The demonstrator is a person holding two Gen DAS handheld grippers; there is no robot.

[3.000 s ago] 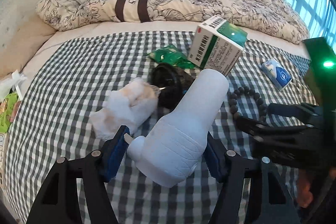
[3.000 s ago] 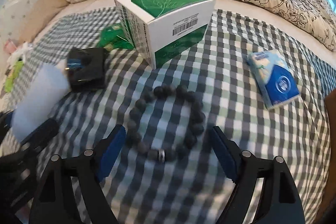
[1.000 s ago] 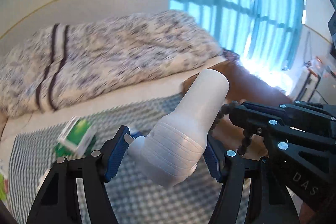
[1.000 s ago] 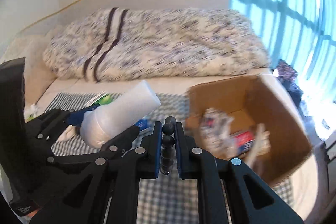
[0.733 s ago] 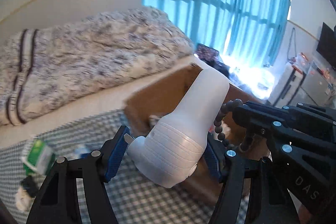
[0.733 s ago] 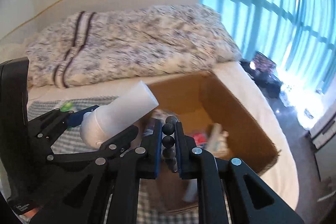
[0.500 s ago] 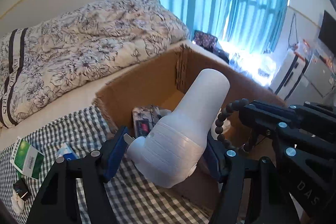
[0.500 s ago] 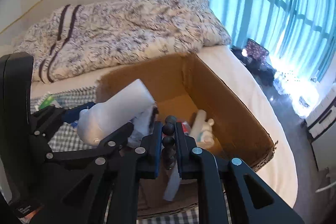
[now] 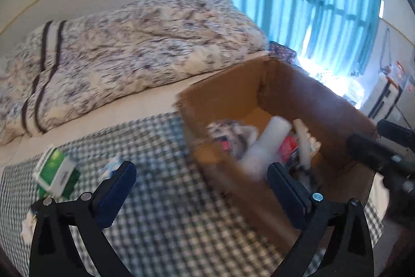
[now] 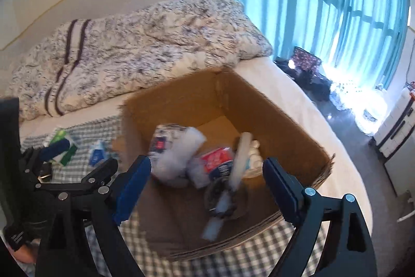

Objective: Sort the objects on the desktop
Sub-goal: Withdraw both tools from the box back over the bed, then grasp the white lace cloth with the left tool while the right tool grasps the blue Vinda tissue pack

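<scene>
1. Cardboard filled the left wrist view from 1 to 4 o'clock: an open brown box [image 9: 228, 100] stood on the checked cloth [image 9: 166, 220] of the bed. The left gripper [image 9: 201, 182] was spread wide and held nothing. A blurred white bottle [image 9: 262, 147] lay inside the box among other items. A green-and-white carton [image 9: 55, 173] sat on the cloth at 9 o'clock, well apart from the box.
2. In the right wrist view, the right gripper [image 10: 207, 184] was likewise spread wide and empty above the box [image 10: 272, 116]. A dark bead bracelet [image 10: 223, 199] showed, blurred, inside near the front wall, with the bottle [image 10: 179, 149] at 11 o'clock of it. The left gripper [image 10: 80, 160] showed at 9 o'clock.
</scene>
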